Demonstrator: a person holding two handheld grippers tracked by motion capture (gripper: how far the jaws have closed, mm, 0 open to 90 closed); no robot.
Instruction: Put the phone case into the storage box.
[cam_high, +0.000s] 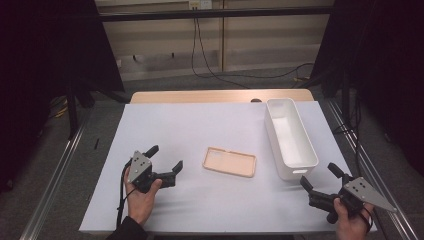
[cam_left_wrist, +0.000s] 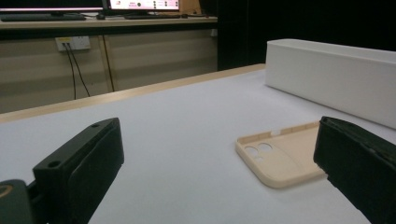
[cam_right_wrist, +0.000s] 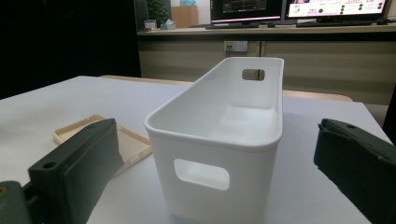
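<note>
A beige phone case (cam_high: 229, 161) lies flat, hollow side up, in the middle of the white table sheet (cam_high: 200, 125); its camera cutouts face my left gripper (cam_left_wrist: 280, 158). A long white bin (cam_high: 290, 136) stands empty to its right. My left gripper (cam_high: 164, 159) rests at the front left, open, nothing between its jaws, a short way left of the case. My right gripper (cam_high: 320, 176) sits at the front right, open and empty, just in front of the bin's near end (cam_right_wrist: 219, 140). The case (cam_right_wrist: 126, 140) shows left of the bin there.
The bin (cam_left_wrist: 331, 74) has handle slots in both end walls. A wooden table edge (cam_high: 220, 95) runs along the far side. Metal rails (cam_high: 55, 170) flank the table. Cables hang on the far wall, and monitors stand on a desk (cam_right_wrist: 261, 28) beyond.
</note>
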